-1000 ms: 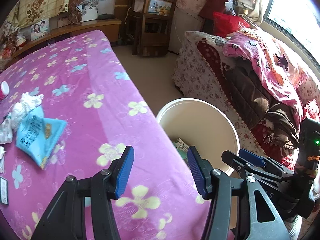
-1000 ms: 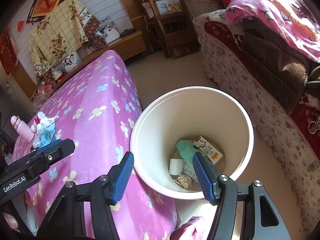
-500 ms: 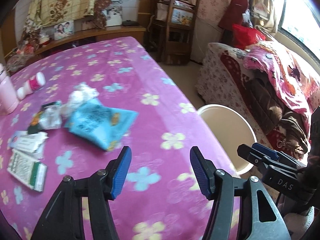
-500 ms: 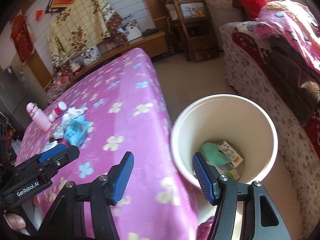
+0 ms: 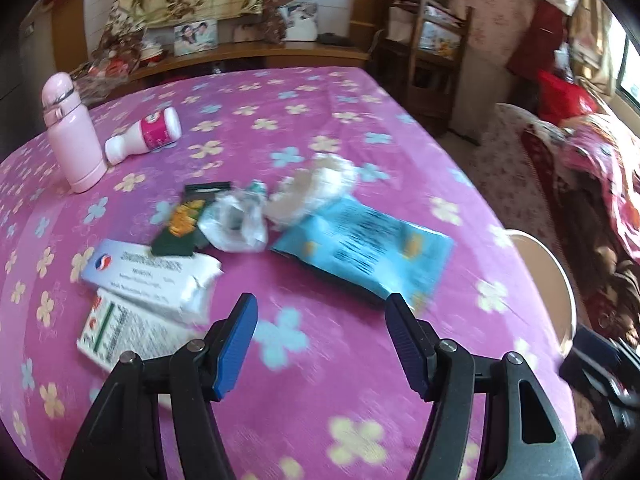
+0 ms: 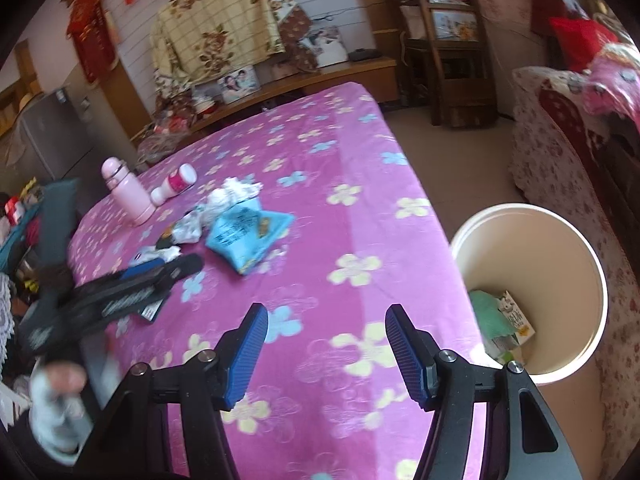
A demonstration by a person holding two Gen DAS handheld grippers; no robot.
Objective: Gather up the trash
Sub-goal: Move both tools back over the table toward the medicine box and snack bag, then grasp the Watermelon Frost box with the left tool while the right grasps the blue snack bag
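The left hand-held gripper (image 5: 322, 334) hangs above the near part of the surface (image 5: 320, 400), its blue-padded fingers (image 5: 236, 344) spread wide with nothing between them. The right hand-held gripper (image 6: 326, 346) sits over the surface's near right edge, jaws just as wide and bare. From the right wrist view the left one (image 6: 120, 296) shows blurred at the left side, with a gloved hand (image 6: 56, 404) behind it.

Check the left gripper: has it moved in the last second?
Yes. The left gripper swung left, away from the bucket beside the table, and now faces the blue packet.
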